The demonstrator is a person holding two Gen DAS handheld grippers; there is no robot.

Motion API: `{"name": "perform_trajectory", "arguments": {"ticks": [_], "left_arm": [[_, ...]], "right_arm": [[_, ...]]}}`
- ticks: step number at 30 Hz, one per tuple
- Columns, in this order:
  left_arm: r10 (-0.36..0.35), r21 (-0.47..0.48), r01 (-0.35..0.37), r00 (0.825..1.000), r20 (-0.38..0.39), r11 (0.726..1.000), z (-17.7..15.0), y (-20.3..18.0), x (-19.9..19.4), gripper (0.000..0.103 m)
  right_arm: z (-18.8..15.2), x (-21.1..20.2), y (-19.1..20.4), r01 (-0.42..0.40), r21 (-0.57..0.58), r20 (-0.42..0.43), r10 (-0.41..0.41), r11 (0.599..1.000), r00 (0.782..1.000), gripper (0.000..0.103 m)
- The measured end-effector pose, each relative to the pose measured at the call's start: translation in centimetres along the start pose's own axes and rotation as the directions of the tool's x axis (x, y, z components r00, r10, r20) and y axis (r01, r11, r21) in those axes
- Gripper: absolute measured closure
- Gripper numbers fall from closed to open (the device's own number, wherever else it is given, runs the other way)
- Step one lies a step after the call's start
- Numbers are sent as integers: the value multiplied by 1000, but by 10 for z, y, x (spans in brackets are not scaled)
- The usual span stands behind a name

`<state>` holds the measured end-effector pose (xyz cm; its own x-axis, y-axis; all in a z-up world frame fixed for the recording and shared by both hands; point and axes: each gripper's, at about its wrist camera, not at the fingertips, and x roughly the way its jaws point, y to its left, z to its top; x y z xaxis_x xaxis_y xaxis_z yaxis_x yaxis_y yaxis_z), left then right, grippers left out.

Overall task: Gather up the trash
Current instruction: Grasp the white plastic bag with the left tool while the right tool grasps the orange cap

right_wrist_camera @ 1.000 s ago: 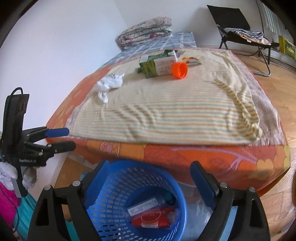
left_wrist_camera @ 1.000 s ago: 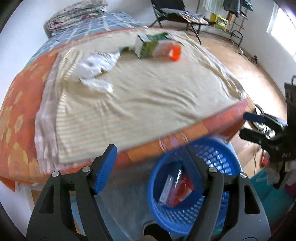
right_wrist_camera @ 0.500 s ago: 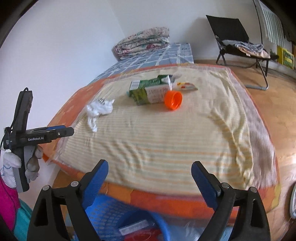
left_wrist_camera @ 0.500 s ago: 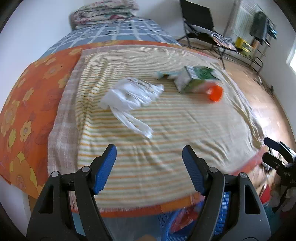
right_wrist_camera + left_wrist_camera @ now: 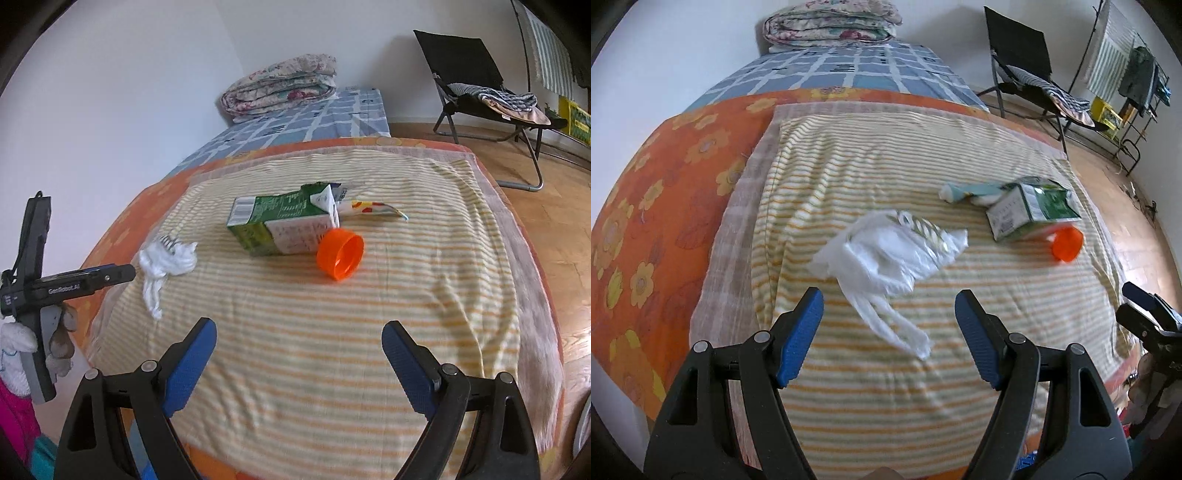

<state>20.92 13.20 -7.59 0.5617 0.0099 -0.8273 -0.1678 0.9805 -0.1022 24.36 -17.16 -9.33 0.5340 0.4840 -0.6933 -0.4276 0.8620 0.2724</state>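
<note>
Lettering reading "GenRobot.AI" shows white on the side of my left tool (image 5: 110, 275) where it pokes into the right wrist view; the print and barcode on the carton (image 5: 282, 225) are too small for me to read.

I see a bed (image 5: 122, 236) with an orange flowered cover, a yellow striped sheet (image 5: 332, 332) spread over it, and a blue checked blanket (image 5: 849, 70) at the far end with a folded quilt (image 5: 282, 83) on top against the white wall. A black folding chair (image 5: 476, 77) draped with cloth stands on the wooden floor (image 5: 561, 206) beyond the bed.

On the sheet lies the trash. A crumpled white plastic bag (image 5: 890, 254) sits just ahead of my left tool (image 5: 888, 317), its handles trailing toward the gap between the fingers without touching them. The green and white carton lies on its side near the middle, top flaps torn apart, nothing visible inside. An orange cap (image 5: 340, 258) lies on its side touching the carton, hollow and facing my right tool (image 5: 299, 354). A flattened tube (image 5: 373, 209) lies just behind the carton.

Both tools are spread wide and grasp nothing.
</note>
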Motion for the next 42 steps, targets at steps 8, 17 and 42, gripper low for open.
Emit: {"name": "perform_trajectory", "arguments": {"ticks": [8, 17, 42], "left_arm": [[27, -22, -27, 1000, -11, 999, 17, 3, 23, 20], [45, -2, -45, 997, -64, 999, 24, -6, 58, 18], [19, -38, -20, 999, -35, 999, 23, 8, 53, 96]], "right_arm": [[27, 39, -2, 77, -44, -11, -78, 996, 997, 10], [39, 72, -11, 121, -27, -46, -122, 992, 991, 10], [46, 82, -30, 55, 42, -67, -52, 998, 996, 82]]}}
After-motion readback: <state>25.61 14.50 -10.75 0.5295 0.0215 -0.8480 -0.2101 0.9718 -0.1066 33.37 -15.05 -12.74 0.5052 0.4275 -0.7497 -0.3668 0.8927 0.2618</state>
